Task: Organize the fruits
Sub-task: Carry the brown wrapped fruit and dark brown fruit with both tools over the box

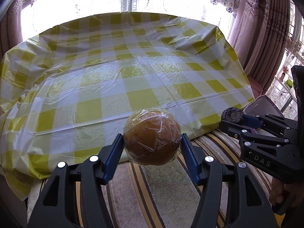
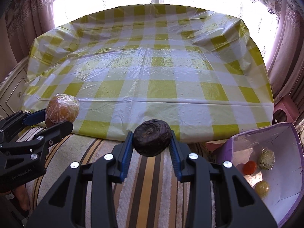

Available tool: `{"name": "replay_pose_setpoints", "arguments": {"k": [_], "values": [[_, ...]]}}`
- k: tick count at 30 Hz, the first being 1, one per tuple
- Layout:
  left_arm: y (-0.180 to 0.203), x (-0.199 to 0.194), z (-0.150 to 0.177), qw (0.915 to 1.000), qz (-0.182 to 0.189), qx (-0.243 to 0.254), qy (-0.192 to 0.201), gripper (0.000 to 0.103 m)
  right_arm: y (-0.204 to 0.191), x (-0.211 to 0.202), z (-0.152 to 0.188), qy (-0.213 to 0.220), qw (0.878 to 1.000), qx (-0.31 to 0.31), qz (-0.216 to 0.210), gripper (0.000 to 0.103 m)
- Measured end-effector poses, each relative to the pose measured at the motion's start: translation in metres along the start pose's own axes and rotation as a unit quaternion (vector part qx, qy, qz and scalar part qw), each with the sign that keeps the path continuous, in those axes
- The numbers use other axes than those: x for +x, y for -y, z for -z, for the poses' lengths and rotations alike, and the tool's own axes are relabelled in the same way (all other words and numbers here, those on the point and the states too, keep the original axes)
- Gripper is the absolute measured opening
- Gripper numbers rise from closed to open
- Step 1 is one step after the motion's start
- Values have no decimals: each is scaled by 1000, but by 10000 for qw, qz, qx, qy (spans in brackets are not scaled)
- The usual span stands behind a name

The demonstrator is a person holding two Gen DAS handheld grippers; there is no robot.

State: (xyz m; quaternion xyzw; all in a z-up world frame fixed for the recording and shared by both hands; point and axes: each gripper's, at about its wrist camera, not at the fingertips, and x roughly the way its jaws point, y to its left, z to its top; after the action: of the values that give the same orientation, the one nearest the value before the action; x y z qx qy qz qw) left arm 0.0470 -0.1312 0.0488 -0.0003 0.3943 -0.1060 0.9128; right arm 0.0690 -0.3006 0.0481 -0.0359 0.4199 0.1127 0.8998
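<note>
My left gripper (image 1: 152,148) is shut on an orange fruit wrapped in clear film (image 1: 152,137), held just off the near edge of the table. That wrapped orange (image 2: 61,111) also shows at the left of the right wrist view, in the left gripper (image 2: 55,120). My right gripper (image 2: 151,144) is shut on a dark, wrinkled round fruit (image 2: 152,139); the same dark fruit (image 1: 232,115) shows at the right of the left wrist view. A purple box (image 2: 296,152) at lower right holds a small orange fruit (image 2: 249,167), a wrapped greenish fruit (image 2: 267,159) and a yellow fruit (image 2: 262,189).
A table under a yellow-and-white checked plastic cloth (image 2: 152,72) fills the middle of both views. A striped brown rug (image 2: 144,180) lies below the grippers. Curtains and bright windows stand behind. A pink stool (image 2: 285,110) sits at the right, a white cabinet (image 2: 13,93) at the left.
</note>
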Motion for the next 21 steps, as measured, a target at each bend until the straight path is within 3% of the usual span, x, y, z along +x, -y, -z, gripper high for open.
{"name": "replay_pose_setpoints", "arguments": {"k": [21], "values": [[98, 3, 7, 9945, 735, 750, -4, 58, 83, -45, 42, 126, 9969, 571, 532, 37]]}}
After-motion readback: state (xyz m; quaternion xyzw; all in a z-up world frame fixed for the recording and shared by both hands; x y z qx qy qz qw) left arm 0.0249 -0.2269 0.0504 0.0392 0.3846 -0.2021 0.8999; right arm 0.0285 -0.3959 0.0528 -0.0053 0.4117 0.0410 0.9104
